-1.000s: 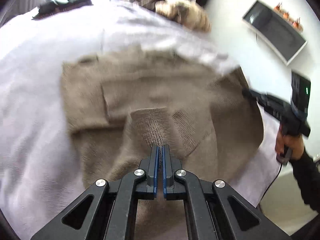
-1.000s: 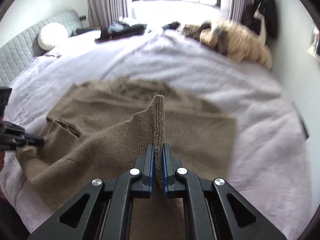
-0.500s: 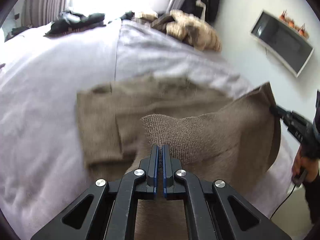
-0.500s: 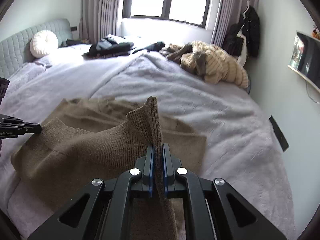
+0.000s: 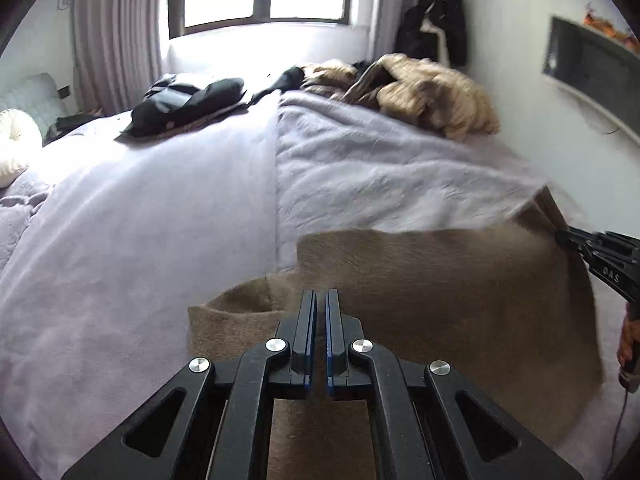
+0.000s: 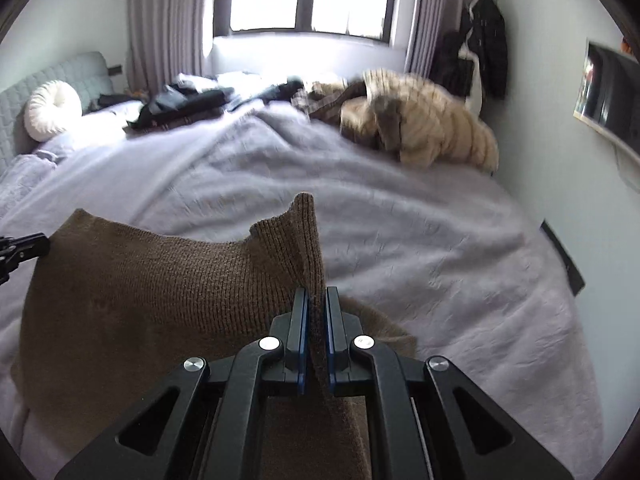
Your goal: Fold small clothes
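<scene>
A brown knit sweater hangs lifted over the lilac bedspread, its near edge stretched between both grippers. My left gripper is shut on one corner of that edge. My right gripper is shut on the other corner, with a ribbed fold of the sweater standing up between its jaws. The right gripper also shows at the right edge of the left wrist view. The left gripper tip shows at the left edge of the right wrist view. The sweater's lower part is hidden under the grippers.
A beige puffy jacket and dark clothes lie at the far side of the bed. A white round cushion sits far left by the headboard. A wall-mounted screen and hanging coats are on the right.
Both grippers have raised the sweater's near edge up and toward the far side of the bed. Less of the flat sweater shows, and the window and far clothes have come into view.
</scene>
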Available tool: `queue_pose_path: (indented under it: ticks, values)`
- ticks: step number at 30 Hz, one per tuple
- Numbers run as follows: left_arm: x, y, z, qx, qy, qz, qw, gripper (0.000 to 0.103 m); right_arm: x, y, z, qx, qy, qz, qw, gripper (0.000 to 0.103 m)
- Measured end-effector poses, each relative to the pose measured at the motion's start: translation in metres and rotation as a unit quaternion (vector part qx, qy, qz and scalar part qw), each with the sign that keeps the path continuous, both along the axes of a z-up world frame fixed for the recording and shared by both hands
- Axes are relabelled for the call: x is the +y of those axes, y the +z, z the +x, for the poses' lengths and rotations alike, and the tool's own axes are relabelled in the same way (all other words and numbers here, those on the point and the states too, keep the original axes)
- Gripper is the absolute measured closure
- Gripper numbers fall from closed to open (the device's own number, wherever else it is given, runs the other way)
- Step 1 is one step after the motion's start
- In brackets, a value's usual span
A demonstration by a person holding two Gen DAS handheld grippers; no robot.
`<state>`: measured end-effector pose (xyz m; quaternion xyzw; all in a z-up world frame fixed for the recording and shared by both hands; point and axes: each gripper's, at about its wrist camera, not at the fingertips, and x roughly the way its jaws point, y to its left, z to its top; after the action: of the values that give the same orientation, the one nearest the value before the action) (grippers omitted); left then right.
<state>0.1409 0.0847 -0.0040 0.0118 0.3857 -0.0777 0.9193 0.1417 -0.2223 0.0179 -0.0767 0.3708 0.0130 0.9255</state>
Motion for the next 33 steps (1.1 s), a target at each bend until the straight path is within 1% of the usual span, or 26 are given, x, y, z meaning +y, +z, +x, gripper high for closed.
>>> queue_pose_path:
  ticks: [1,2,4,5,6,7,8,9,10,12,16,17,18,19,20,21,23,24,25,26,27,28,29,31,32,33]
  values:
    - [0.000,-0.008,0.006,0.007,0.010,0.011,0.9999,0.099,-0.003,-0.020,0.010,0.022,-0.007,-0.003,1.000,0.095]
    - [0.002,-0.016,0.010,0.018,0.021,0.017,0.9995,0.099,-0.007,-0.033,0.015,0.039,-0.012,-0.001,0.999,0.095]
    - [0.015,-0.025,0.015,0.036,0.028,0.001,0.9989,0.099,-0.016,-0.052,0.020,0.058,-0.017,0.016,0.998,0.095]
    - [0.022,-0.029,0.017,0.044,0.027,-0.009,0.9986,0.091,-0.022,-0.058,0.020,0.061,-0.020,0.034,0.997,0.095]
    - [0.030,-0.033,0.019,0.055,0.027,-0.016,0.9980,0.053,-0.025,-0.060,0.019,0.059,-0.023,0.046,0.997,0.094]
    - [0.034,-0.035,0.018,0.057,0.030,-0.015,0.9978,0.029,-0.029,-0.061,0.018,0.057,-0.027,0.058,0.996,0.094]
    - [0.039,-0.035,0.015,0.047,0.036,-0.015,0.9981,0.013,-0.031,-0.061,0.019,0.059,-0.029,0.065,0.996,0.094]
    - [0.043,-0.035,0.013,0.036,0.031,-0.021,0.9987,0.013,-0.031,-0.061,0.020,0.062,-0.030,0.073,0.995,0.093]
    - [0.044,-0.036,0.014,0.044,0.018,-0.031,0.9984,0.013,-0.033,-0.060,0.022,0.065,-0.031,0.084,0.994,0.092]
    - [0.042,-0.041,0.021,0.073,-0.006,-0.058,0.9956,0.013,-0.038,-0.061,0.026,0.073,-0.031,0.102,0.992,0.089]
    - [0.028,-0.054,0.052,0.120,-0.023,-0.061,0.9906,0.013,-0.051,-0.062,0.030,0.083,-0.045,0.155,0.983,0.089]
    - [0.025,-0.059,0.060,0.136,-0.026,-0.074,0.9875,0.021,-0.054,-0.062,0.029,0.085,-0.049,0.167,0.981,0.089]
    - [0.025,-0.062,0.063,0.146,-0.031,-0.088,0.9849,0.059,-0.056,-0.063,0.029,0.087,-0.050,0.176,0.979,0.089]
    - [0.023,-0.064,0.067,0.158,-0.038,-0.101,0.9816,0.081,-0.056,-0.062,0.030,0.089,-0.049,0.177,0.979,0.089]
    - [0.022,-0.063,0.068,0.165,-0.040,-0.109,0.9794,0.096,-0.055,-0.059,0.031,0.090,-0.046,0.173,0.980,0.093]
    - [0.023,-0.056,0.063,0.148,-0.033,-0.108,0.9825,0.096,-0.054,-0.055,0.029,0.083,-0.041,0.169,0.981,0.093]
    - [0.028,-0.041,0.052,0.102,-0.028,-0.100,0.9893,0.096,-0.050,-0.042,0.023,0.059,-0.028,0.155,0.986,0.094]
    - [0.033,-0.038,0.049,0.085,-0.018,-0.098,0.9914,0.096,-0.047,-0.039,0.023,0.053,-0.024,0.149,0.987,0.095]
    - [0.036,-0.039,0.049,0.085,-0.009,-0.090,0.9923,0.096,-0.046,-0.038,0.026,0.052,-0.024,0.141,0.988,0.096]
    - [0.038,-0.044,0.052,0.092,0.000,-0.082,0.9924,0.096,-0.045,-0.043,0.032,0.061,-0.031,0.128,0.989,0.096]
    - [0.039,-0.053,0.055,0.105,0.008,-0.071,0.9919,0.096,-0.045,-0.048,0.035,0.070,-0.037,0.123,0.989,0.096]
    - [0.039,-0.061,0.057,0.113,0.015,-0.056,0.9918,0.096,-0.049,-0.059,0.040,0.089,-0.048,0.122,0.987,0.096]
    - [0.038,-0.065,0.056,0.115,0.021,-0.048,0.9920,0.094,-0.054,-0.065,0.039,0.096,-0.055,0.128,0.986,0.095]
    - [0.039,-0.063,0.052,0.103,0.041,-0.034,0.9932,0.087,-0.065,-0.066,0.034,0.094,-0.069,0.150,0.982,0.091]
    - [0.042,-0.059,0.050,0.096,0.056,-0.024,0.9936,0.073,-0.071,-0.063,0.029,0.093,-0.079,0.161,0.979,0.087]
    - [0.046,-0.053,0.045,0.085,0.068,-0.016,0.9939,0.053,-0.077,-0.059,0.024,0.094,-0.085,0.165,0.978,0.083]
